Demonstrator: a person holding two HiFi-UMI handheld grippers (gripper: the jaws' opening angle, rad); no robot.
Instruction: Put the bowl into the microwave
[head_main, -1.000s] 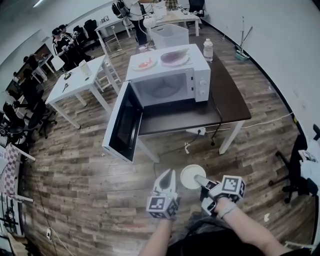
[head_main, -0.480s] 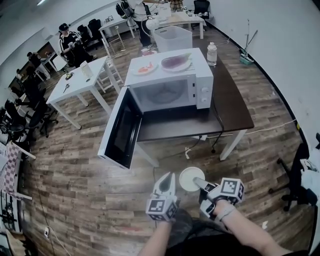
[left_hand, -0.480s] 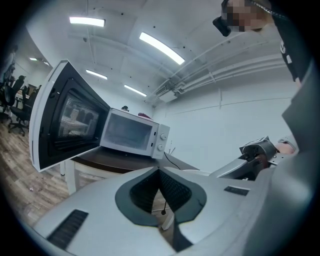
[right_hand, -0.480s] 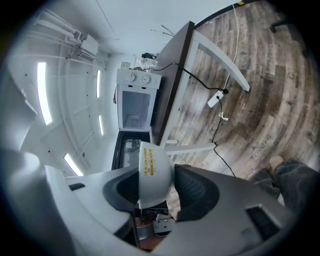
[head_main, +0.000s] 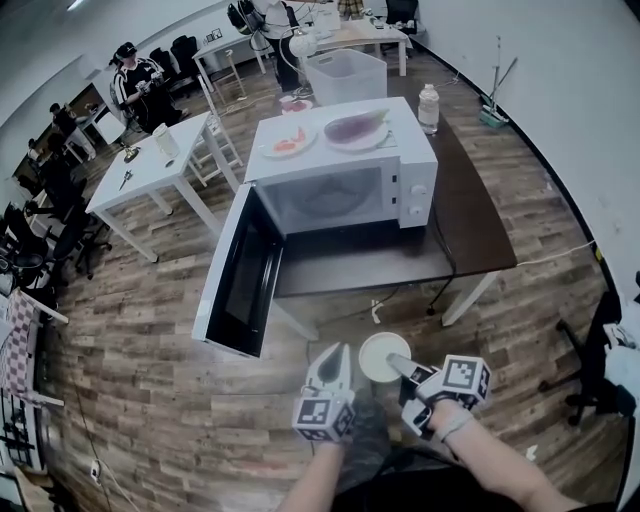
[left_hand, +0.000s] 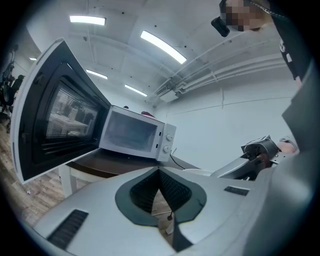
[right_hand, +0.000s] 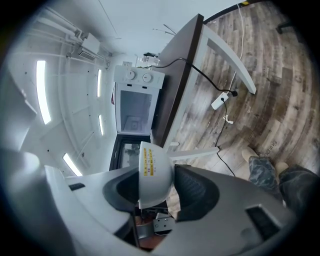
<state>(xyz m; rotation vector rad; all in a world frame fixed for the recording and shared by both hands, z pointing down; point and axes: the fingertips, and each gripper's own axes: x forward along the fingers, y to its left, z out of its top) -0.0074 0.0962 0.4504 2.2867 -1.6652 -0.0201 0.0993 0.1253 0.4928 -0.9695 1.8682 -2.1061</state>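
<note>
Microwave cavity (head_main: 325, 197): mouth open toward 6 o'clock
Door (head_main: 238, 272): swung out at its 9 o'clock; walls that side
Counter (head_main: 380, 262): bare strip fronting the mouth
Floor (head_main: 150, 380): open boards up to counter

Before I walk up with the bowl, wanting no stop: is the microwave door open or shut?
Open: the door stands swung wide out from the microwave, its cavity exposed.
</note>
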